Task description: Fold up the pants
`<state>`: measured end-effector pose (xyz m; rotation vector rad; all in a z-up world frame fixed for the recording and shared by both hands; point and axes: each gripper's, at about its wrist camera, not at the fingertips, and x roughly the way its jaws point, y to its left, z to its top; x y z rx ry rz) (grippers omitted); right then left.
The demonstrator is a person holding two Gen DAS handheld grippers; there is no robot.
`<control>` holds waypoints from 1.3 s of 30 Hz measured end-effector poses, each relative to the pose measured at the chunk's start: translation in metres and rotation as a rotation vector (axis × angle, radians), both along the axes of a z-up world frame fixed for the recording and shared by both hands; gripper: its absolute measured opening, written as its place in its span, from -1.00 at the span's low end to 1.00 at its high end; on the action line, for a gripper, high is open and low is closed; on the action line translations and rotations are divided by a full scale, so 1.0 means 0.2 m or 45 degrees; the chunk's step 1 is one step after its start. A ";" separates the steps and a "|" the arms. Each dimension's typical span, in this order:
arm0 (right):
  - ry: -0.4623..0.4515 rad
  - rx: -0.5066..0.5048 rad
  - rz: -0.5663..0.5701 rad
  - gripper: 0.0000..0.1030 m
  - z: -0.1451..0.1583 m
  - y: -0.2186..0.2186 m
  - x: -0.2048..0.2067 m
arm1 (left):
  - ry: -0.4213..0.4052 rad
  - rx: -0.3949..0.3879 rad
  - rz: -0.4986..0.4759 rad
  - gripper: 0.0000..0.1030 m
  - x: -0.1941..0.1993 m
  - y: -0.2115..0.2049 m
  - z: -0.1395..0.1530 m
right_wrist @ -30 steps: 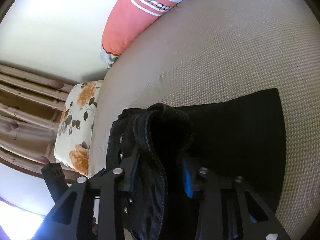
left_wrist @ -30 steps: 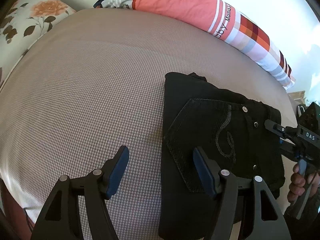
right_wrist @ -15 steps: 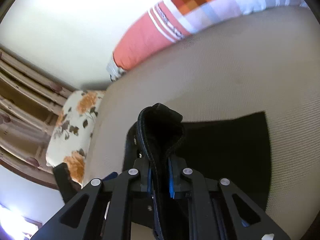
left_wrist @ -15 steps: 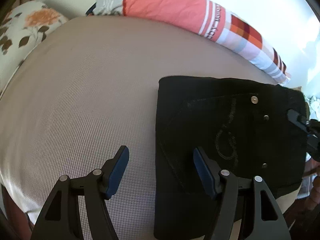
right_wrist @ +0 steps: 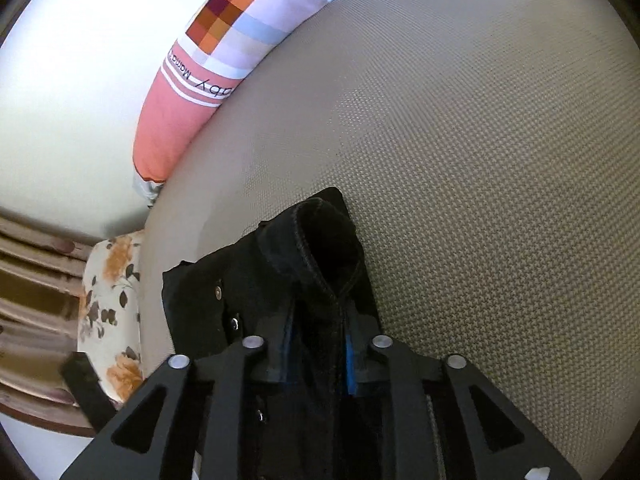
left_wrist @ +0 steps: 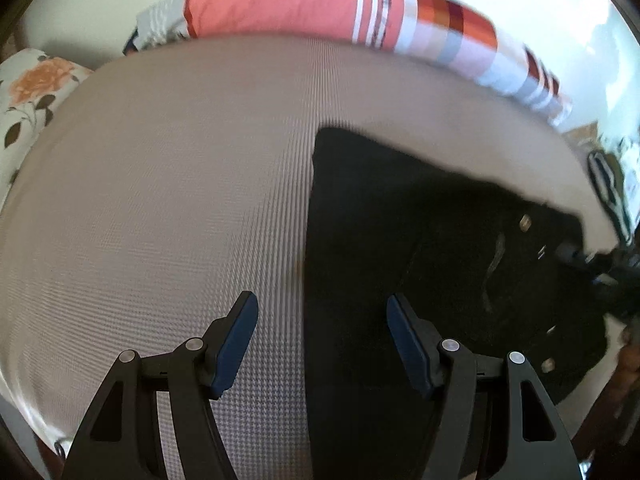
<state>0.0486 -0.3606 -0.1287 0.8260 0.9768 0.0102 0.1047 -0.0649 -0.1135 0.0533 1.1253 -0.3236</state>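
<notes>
Black pants (left_wrist: pixel 400 220) lie folded on the beige bed sheet (left_wrist: pixel 160 200), the back pocket stitching and rivets facing up. My left gripper (left_wrist: pixel 320 308) hovers open over their left edge, one pad above the sheet and the other above the dark cloth, holding nothing. My right gripper (right_wrist: pixel 320 344) has a raised fold of the pants (right_wrist: pixel 248 280) waistband between its blue pads. Its jaws are opening, while the cloth still fills the gap and touches both pads. In the left wrist view the right gripper (left_wrist: pixel 600 264) shows blurred at the pants' far right end.
A long coral bolster (left_wrist: pixel 300 4) with stripes and coloured checks lies along the wall at the back of the bed. A floral pillow (left_wrist: pixel 28 92) sits at the left end, beside wooden bars (right_wrist: pixel 32 280). Bare sheet stretches left of the pants.
The right jaws closed tight on the waistband, then widened a little. The pants' right end was drawn further right, flattening them. The left gripper slid sideways and stayed open.
</notes>
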 end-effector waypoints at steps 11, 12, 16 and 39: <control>0.076 -0.089 0.020 -0.49 0.10 0.09 -0.28 | 0.030 -0.043 -0.020 0.32 -0.12 0.06 -0.01; 0.076 -0.092 0.019 -0.49 0.11 0.10 -0.31 | 0.028 -0.042 -0.023 0.32 -0.14 0.05 -0.01; 0.077 -0.126 0.030 -0.71 0.14 0.14 -0.42 | 0.035 -0.053 -0.023 0.32 -0.18 0.06 -0.01; 0.100 -0.212 0.040 -0.62 0.10 0.19 -0.50 | -0.010 0.015 -0.044 0.40 -0.25 0.04 -0.01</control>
